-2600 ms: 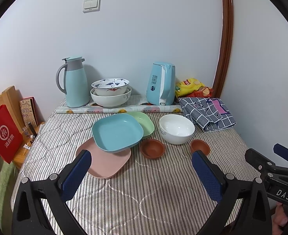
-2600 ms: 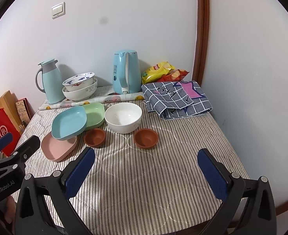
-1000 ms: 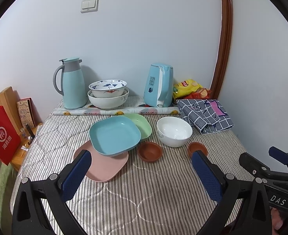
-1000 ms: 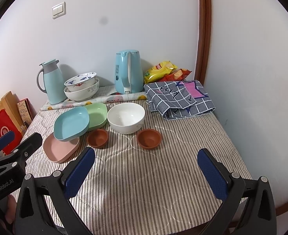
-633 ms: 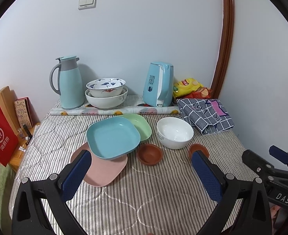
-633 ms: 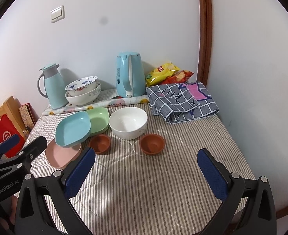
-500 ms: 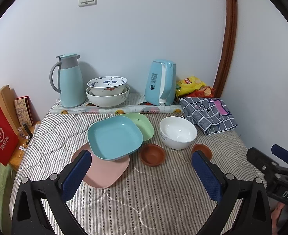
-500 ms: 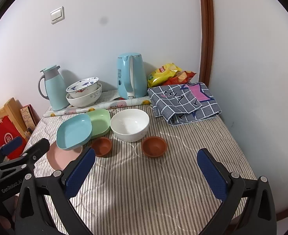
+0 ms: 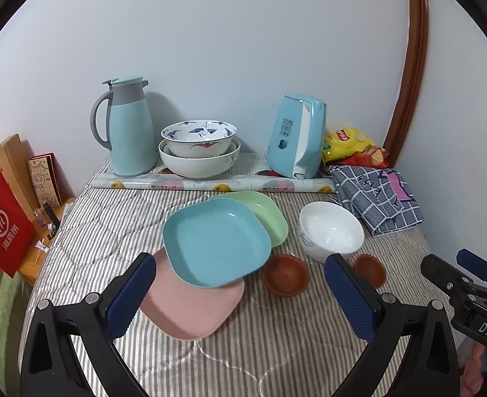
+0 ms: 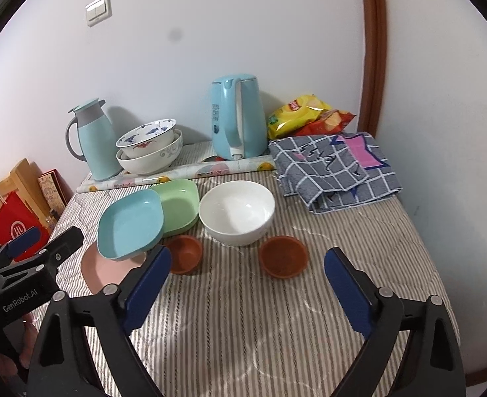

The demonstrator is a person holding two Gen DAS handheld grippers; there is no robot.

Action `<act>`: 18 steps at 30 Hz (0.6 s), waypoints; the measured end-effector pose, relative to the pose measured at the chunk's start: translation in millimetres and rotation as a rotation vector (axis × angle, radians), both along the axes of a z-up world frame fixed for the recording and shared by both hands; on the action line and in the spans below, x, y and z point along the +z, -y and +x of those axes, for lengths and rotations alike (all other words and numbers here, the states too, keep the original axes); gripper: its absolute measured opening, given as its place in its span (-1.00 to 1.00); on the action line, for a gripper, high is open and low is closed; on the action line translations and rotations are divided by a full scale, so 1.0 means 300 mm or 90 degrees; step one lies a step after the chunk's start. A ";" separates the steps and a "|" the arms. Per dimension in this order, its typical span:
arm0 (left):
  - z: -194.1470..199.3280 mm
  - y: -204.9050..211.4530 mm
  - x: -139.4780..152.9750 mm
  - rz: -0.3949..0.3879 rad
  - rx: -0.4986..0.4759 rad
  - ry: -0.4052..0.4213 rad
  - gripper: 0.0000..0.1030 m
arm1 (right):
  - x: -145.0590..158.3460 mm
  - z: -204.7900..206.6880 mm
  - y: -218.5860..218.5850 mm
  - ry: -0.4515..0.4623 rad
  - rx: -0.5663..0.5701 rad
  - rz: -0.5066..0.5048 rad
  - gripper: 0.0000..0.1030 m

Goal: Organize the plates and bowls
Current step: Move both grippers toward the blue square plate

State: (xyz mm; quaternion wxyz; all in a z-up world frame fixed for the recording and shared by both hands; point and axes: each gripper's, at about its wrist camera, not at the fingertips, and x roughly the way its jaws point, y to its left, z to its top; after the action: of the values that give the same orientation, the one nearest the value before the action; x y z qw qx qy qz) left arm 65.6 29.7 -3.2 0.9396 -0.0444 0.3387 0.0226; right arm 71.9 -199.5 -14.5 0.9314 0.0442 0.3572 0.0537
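Observation:
A blue square plate leans on a pink plate and a green plate on the striped table cover. To their right stand a white bowl and two small brown bowls. My left gripper hangs open in front of the plates, holding nothing. My right gripper is wide open with its jaws closing, short of the brown bowls and the white bowl; nothing is pressed between its pads.
Along the back wall stand a blue thermos jug, two stacked porcelain bowls, a blue kettle, snack bags and a rolled mat. A checked cloth lies back right. A red bag hangs left of the table.
Both grippers have moved forward toward the dishes, which look larger now. The right gripper's jaws have narrowed slightly. No dish has moved.

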 end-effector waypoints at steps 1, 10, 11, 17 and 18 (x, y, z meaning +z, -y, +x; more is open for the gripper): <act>0.012 -0.006 -0.001 0.001 0.002 -0.001 0.99 | 0.000 0.015 -0.009 -0.001 0.004 0.001 0.79; 0.122 -0.057 -0.014 -0.012 0.017 -0.016 0.93 | 0.006 0.125 -0.091 -0.006 0.036 -0.013 0.73; 0.129 -0.060 -0.015 -0.011 0.018 -0.017 0.92 | 0.004 0.137 -0.095 -0.008 0.037 -0.012 0.73; 0.187 -0.094 -0.042 -0.017 0.028 -0.031 0.85 | -0.019 0.208 -0.144 -0.024 0.052 -0.016 0.58; 0.199 -0.101 -0.051 -0.016 0.030 -0.035 0.85 | -0.023 0.217 -0.151 -0.024 0.054 -0.016 0.58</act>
State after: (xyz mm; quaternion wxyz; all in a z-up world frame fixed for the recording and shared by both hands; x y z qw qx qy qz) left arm 125.4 60.1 -18.4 0.9284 -0.0636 0.3637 0.0412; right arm 137.1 -154.2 -21.3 0.9218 0.0179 0.3772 0.0879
